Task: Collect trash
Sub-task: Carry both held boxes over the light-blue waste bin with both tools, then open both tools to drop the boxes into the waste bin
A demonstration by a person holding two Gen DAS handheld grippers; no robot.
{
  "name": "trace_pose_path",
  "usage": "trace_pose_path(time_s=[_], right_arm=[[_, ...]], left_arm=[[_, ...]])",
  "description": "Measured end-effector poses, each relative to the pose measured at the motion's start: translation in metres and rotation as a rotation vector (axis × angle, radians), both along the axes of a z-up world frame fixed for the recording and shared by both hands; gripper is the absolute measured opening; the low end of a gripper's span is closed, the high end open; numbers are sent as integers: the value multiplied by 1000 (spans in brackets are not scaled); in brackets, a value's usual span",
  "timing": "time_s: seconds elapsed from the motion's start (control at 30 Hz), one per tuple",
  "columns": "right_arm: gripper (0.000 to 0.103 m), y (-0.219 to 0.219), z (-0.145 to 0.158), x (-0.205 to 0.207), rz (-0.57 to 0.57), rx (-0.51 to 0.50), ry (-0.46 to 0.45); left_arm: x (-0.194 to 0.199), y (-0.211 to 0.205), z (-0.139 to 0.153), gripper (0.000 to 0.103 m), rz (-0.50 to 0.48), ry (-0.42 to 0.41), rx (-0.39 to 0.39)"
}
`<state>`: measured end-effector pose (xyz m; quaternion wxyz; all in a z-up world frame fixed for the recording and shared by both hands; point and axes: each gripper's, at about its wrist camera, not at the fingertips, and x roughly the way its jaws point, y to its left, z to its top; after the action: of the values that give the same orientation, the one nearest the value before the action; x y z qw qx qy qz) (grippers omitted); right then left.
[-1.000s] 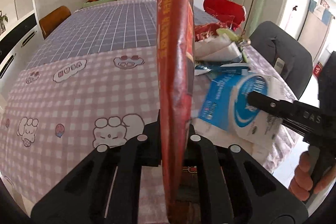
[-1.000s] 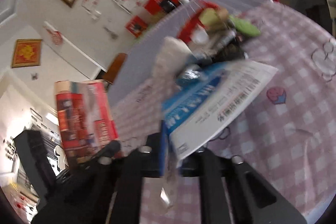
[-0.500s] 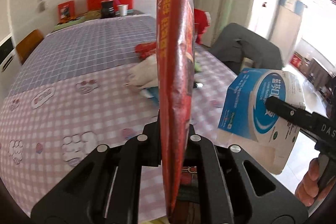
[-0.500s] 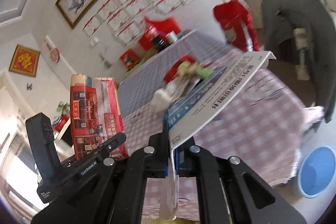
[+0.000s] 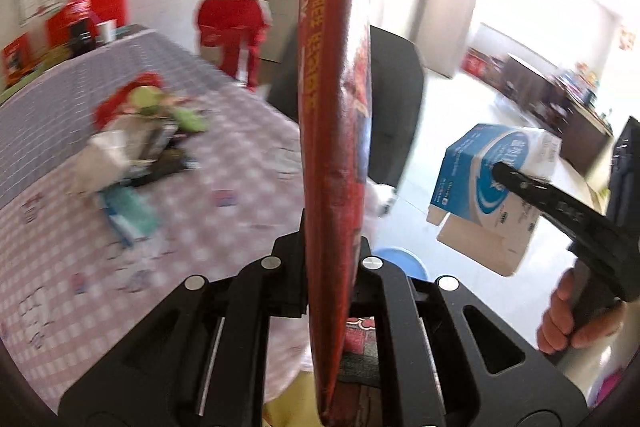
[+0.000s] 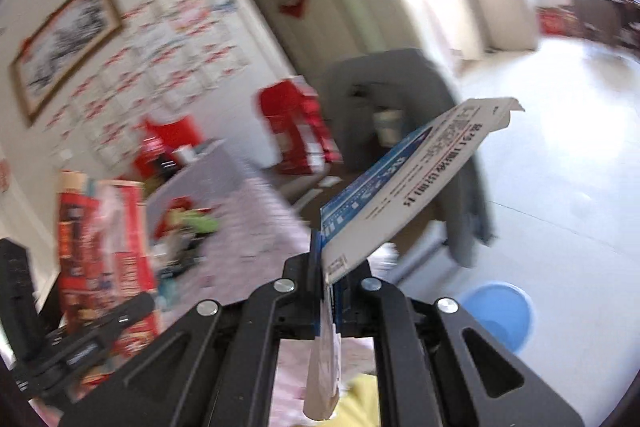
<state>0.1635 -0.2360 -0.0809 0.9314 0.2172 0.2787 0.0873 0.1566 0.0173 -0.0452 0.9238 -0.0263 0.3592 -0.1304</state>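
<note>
Left wrist view: the left gripper (image 5: 334, 259) stays clamped on a flattened red carton (image 5: 334, 107), held edge-on. Since a second ago the table (image 5: 240, 163) with its trash pile (image 5: 136, 135) has slid left, and a blue bin (image 5: 400, 261) now shows on the floor. The right gripper (image 6: 329, 279) stays clamped on a flattened blue-and-white box (image 6: 400, 191), now carried off the table over the floor.

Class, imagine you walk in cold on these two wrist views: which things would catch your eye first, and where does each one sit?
The flattened red carton stands edge-on, clamped in the left gripper, filling the middle of its view. To its right, the right gripper pinches a flattened blue and white box over the floor. Behind, a heap of trash lies on the pink checked tablecloth; a blue bin waits on the floor.
</note>
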Motion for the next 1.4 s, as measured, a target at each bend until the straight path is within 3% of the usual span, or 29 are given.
trace_pose_path(time_s=[0.37, 0.63, 0.8, 0.83, 0.87, 0.9, 1.07, 1.27, 1.33, 1.37, 1.4], right_arm=[[5, -76, -73, -9, -228, -37, 192], [5, -99, -91, -24, -311, -25, 256], [5, -112, -95, -31, -344, -10, 273], [5, -115, -96, -32, -348, -7, 276], [5, -117, -97, -34, -353, -4, 280], [5, -119, -97, -35, -357, 1, 283], [5, -125, -104, -37, -358, -2, 307], [6, -121, -127, 0, -318, -29, 381], [9, -117, -134, 18, -294, -36, 404], [30, -117, -135, 26, -292, -41, 420], [63, -117, -137, 33, -299, -53, 449]], left_arm=[[29, -115, -47, 10, -263, 145, 62], [64, -181, -105, 10, -379, 294, 158], [79, -213, -124, 13, -409, 314, 183], [88, -222, -127, 31, -410, 296, 184], [93, -228, -132, 78, -413, 288, 194], [94, -235, -135, 92, -414, 285, 209], [103, -236, -152, 93, -402, 291, 270], [103, -217, -149, 93, -372, 284, 230], [101, -210, -143, 93, -359, 275, 213], [102, -206, -141, 93, -353, 274, 202], [103, -203, -141, 92, -346, 272, 196]])
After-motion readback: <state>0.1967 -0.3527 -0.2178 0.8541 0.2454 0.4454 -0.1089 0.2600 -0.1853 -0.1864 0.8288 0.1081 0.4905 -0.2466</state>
